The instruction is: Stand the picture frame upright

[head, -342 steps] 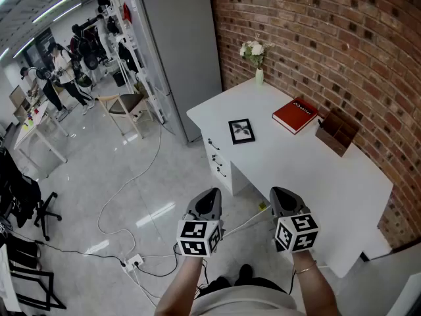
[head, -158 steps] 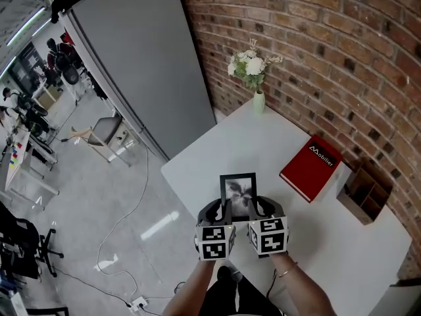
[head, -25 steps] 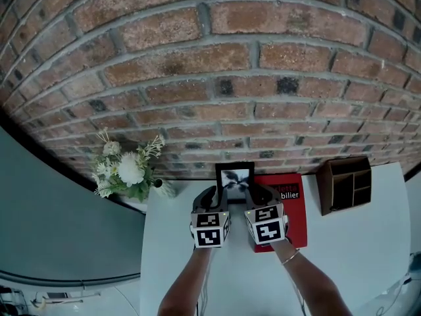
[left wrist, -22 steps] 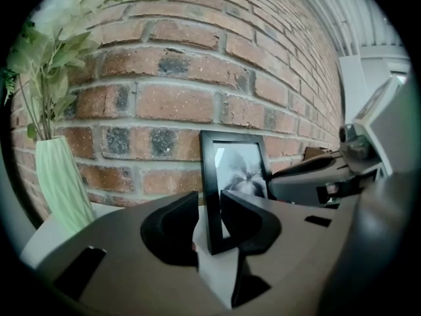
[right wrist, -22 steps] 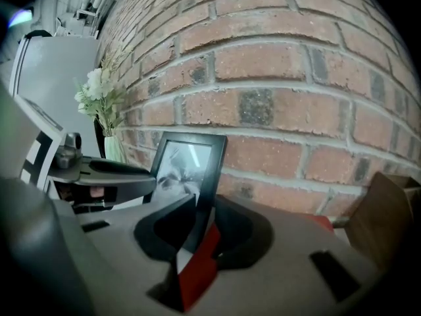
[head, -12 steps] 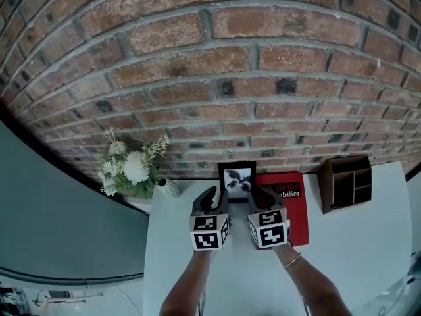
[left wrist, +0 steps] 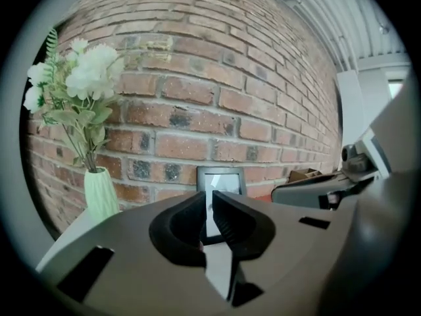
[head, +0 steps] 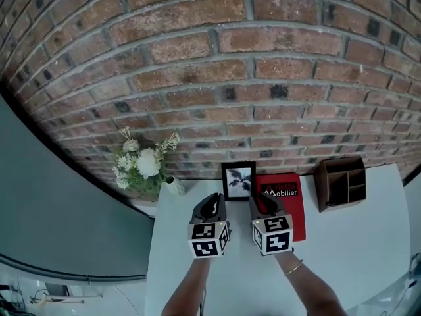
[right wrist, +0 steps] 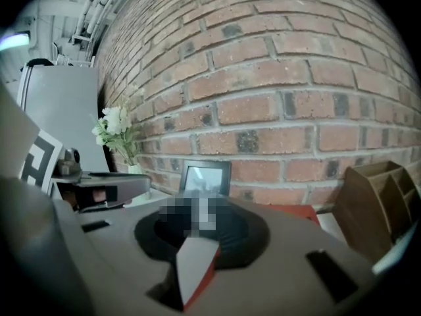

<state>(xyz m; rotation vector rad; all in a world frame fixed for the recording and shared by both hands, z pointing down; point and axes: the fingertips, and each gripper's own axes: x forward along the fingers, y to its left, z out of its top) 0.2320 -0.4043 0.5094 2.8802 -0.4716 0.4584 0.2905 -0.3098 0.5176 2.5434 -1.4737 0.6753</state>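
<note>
The black picture frame (head: 238,180) stands upright on the white table (head: 342,255), its back against the brick wall. No gripper touches it. It shows past the jaws in the left gripper view (left wrist: 222,178) and in the right gripper view (right wrist: 205,175). My left gripper (head: 212,205) hangs just short of the frame, a little to its left. Its jaws (left wrist: 209,206) are closing to a narrow slit with nothing between them. My right gripper (head: 262,207) is above the red book's left edge, its jaws (right wrist: 200,217) apart and empty, partly hidden by a mosaic patch.
A red book (head: 287,203) lies flat right of the frame. A wooden desk organizer (head: 341,183) stands farther right by the wall. A pale green vase with white flowers (head: 150,168) stands at the table's left back corner, where the table edge drops off.
Both grippers have drawn back from the frame toward me, and the left jaws have narrowed. The frame stays upright against the wall.
</note>
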